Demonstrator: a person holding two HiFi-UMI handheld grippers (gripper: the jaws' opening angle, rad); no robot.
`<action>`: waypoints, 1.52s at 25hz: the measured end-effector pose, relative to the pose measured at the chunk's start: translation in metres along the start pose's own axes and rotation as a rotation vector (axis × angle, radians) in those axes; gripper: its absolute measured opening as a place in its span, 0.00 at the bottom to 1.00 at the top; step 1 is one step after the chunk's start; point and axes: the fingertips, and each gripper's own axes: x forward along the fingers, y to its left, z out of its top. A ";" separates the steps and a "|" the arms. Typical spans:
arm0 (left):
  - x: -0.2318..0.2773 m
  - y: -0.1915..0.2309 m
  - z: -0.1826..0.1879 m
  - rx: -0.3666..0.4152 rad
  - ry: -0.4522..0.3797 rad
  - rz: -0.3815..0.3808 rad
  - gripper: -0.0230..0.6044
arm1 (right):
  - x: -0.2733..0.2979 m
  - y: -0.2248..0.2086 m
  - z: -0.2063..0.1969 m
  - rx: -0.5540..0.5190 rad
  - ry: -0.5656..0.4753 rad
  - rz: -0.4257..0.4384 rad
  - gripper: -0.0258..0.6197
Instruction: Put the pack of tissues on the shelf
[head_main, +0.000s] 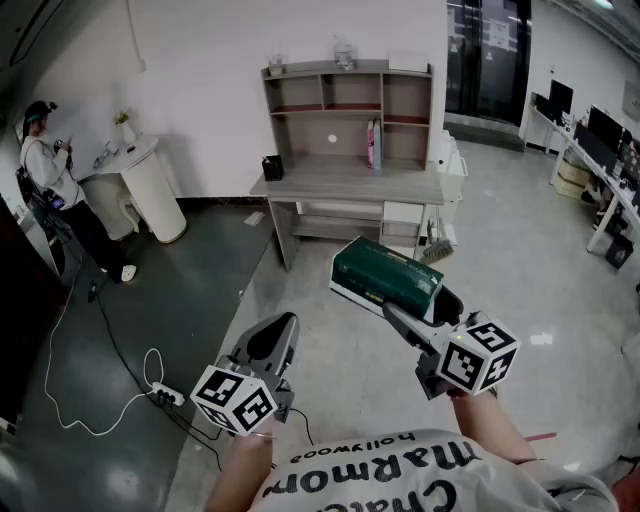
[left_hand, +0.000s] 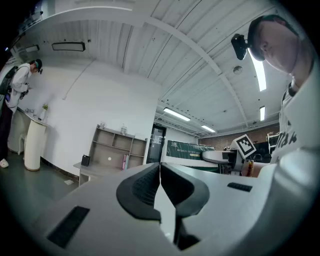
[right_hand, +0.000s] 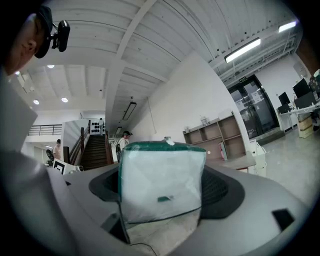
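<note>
A green-topped pack of tissues (head_main: 388, 276) in clear wrap is held out in front of me, and my right gripper (head_main: 420, 318) is shut on its near end. In the right gripper view the pack (right_hand: 161, 181) fills the gap between the two dark pads. My left gripper (head_main: 270, 345) hangs lower at the left, shut with nothing in it; its pads (left_hand: 159, 187) meet. The wooden shelf unit (head_main: 350, 105) with open compartments stands on a desk (head_main: 345, 185) against the far wall, well beyond both grippers.
Pink and green books (head_main: 373, 143) stand in a shelf compartment; a small black box (head_main: 272, 167) sits on the desk. A white round pedestal (head_main: 150, 190) and a person (head_main: 55, 175) are at far left. A power strip with cables (head_main: 160, 395) lies on the floor. Office desks (head_main: 600, 170) stand at right.
</note>
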 end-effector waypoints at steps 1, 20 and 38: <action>0.000 0.000 0.001 -0.002 -0.003 0.001 0.07 | 0.000 0.000 0.000 -0.001 0.004 -0.001 0.72; -0.001 -0.012 0.003 -0.022 -0.011 -0.134 0.07 | 0.008 0.000 -0.006 0.032 -0.012 -0.017 0.72; 0.031 0.063 -0.020 -0.046 -0.001 -0.251 0.07 | 0.104 -0.008 -0.025 0.090 -0.014 0.023 0.72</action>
